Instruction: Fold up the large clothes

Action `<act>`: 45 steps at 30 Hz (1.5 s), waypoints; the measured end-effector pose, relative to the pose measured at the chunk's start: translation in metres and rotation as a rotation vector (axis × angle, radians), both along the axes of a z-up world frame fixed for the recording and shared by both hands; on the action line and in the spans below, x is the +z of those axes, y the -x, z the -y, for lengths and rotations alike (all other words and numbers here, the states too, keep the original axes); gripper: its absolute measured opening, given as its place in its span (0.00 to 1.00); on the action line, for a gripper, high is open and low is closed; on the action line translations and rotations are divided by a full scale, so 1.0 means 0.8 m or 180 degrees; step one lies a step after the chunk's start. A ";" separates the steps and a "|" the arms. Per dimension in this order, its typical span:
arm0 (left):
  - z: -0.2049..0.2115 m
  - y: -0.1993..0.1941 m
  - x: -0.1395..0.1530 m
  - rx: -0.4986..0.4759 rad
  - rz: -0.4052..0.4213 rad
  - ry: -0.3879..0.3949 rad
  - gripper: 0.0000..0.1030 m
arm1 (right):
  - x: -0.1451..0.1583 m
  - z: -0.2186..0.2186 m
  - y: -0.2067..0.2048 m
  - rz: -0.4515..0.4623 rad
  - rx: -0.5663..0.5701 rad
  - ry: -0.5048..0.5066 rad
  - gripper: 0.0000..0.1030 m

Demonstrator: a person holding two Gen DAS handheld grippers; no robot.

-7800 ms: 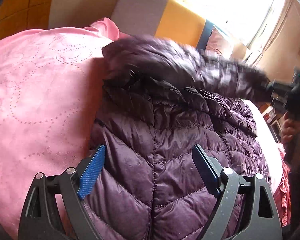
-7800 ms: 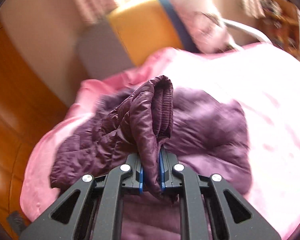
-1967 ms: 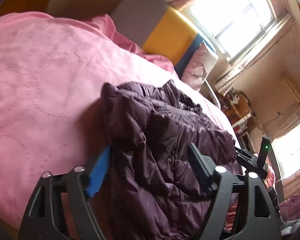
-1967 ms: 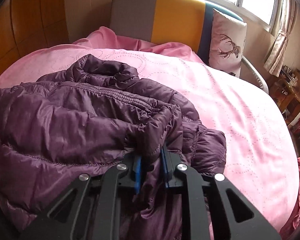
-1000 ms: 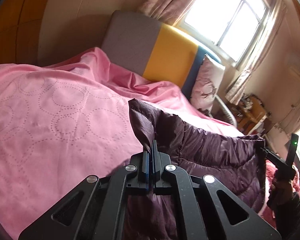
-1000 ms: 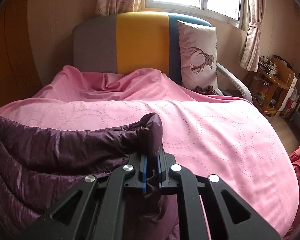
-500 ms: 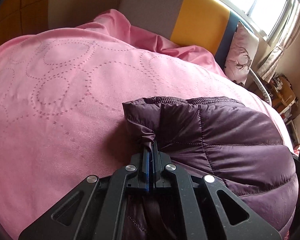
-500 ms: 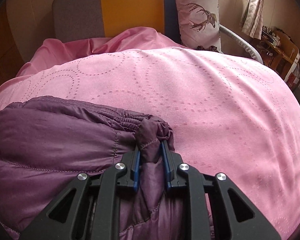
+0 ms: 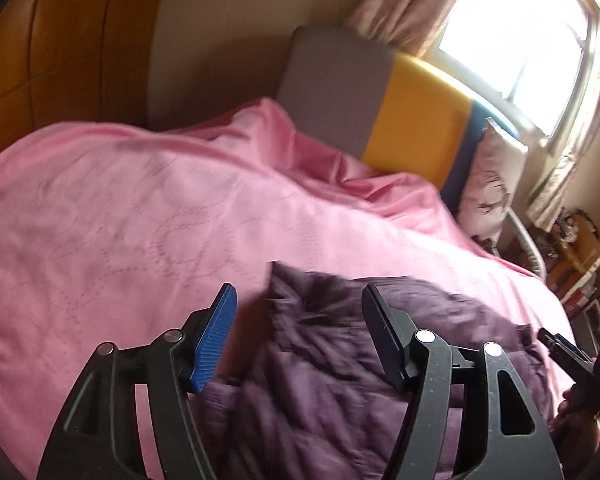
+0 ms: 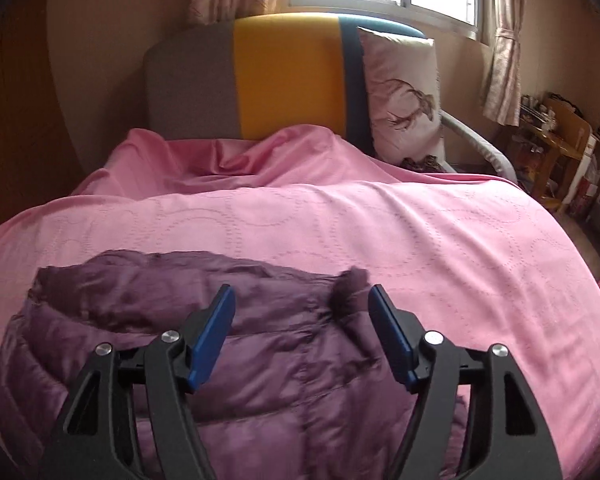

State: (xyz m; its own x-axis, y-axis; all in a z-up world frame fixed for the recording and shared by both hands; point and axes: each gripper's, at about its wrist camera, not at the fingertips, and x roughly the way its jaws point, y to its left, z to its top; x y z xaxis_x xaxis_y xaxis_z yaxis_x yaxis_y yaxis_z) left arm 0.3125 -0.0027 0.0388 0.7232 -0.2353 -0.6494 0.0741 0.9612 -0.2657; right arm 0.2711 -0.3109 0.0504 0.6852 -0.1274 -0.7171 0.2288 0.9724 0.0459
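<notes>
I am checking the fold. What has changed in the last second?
Both jaws have just been opening: the left gripper and right gripper let go of the purple jacket, which now lies folded on the pink bedspread. Bedspread and pillow stayed.

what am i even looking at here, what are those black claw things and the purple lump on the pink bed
The black claws are hand-held grippers, one in each of a person's hands, each with a camera looking along its fingers, so there is one picture per hand. The left gripper and right gripper have just been opening and both stand open, holding nothing. The lump is a purple puffer jacket, folded, lying on the pink bedspread. Behind it are a grey, yellow and blue headboard and a deer-print pillow.
</notes>
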 end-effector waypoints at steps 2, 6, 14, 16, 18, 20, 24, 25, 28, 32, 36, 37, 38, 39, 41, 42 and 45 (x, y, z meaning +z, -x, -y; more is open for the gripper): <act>0.037 0.012 0.007 -0.0196 0.0071 0.0028 0.68 | -0.001 -0.035 0.004 0.0016 0.0175 -0.0023 0.72; 0.102 0.026 -0.020 -0.0487 -0.0028 -0.0055 0.68 | -0.035 -0.084 0.000 -0.0122 0.0285 0.0197 0.73; 0.123 0.031 -0.099 -0.0512 -0.0134 -0.0197 0.68 | -0.094 -0.075 -0.001 -0.0198 0.0189 0.0028 0.75; 0.127 0.035 -0.105 -0.0510 -0.0099 -0.0252 0.68 | -0.104 -0.074 -0.002 -0.0201 0.0204 -0.0001 0.76; 0.128 0.033 -0.111 -0.0514 -0.0116 -0.0241 0.68 | -0.110 -0.069 -0.005 -0.0249 0.0202 -0.0056 0.76; 0.127 0.032 -0.115 -0.0511 -0.0143 -0.0231 0.68 | -0.112 -0.067 -0.008 -0.0286 0.0210 -0.0065 0.76; 0.128 0.028 -0.114 -0.0523 -0.0231 -0.0263 0.68 | -0.098 -0.058 -0.009 -0.0439 0.0233 -0.0172 0.77; 0.129 0.028 -0.110 -0.0521 -0.0265 -0.0286 0.68 | -0.088 -0.054 -0.005 -0.0458 0.0263 -0.0224 0.78; 0.128 0.040 -0.085 -0.0440 -0.0222 -0.0293 0.68 | -0.058 -0.037 0.024 -0.0290 0.0250 -0.0317 0.84; 0.146 0.058 -0.061 -0.0508 -0.0041 -0.0208 0.68 | -0.046 -0.002 0.063 -0.0230 0.0069 -0.0378 0.84; 0.180 0.056 -0.074 -0.0692 -0.0120 -0.0368 0.68 | -0.058 0.021 0.082 -0.0247 0.0031 -0.0324 0.84; 0.186 0.052 -0.086 -0.0708 -0.0180 -0.0441 0.68 | -0.063 0.022 0.082 -0.0236 0.0064 -0.0312 0.84; 0.187 0.050 -0.093 -0.0721 -0.0200 -0.0469 0.69 | -0.069 0.022 0.083 -0.0220 0.0085 -0.0311 0.84; 0.187 0.049 -0.099 -0.0743 -0.0204 -0.0483 0.69 | -0.076 0.022 0.083 -0.0221 0.0089 -0.0325 0.84; 0.189 0.046 -0.108 -0.0810 -0.0212 -0.0538 0.70 | -0.088 0.025 0.080 -0.0245 0.0070 -0.0374 0.84; 0.188 0.044 -0.110 -0.0819 -0.0226 -0.0530 0.70 | -0.090 0.026 0.078 -0.0261 0.0062 -0.0376 0.84; 0.187 0.038 -0.116 -0.0828 -0.0288 -0.0506 0.70 | -0.089 0.028 0.079 -0.0259 0.0070 -0.0380 0.85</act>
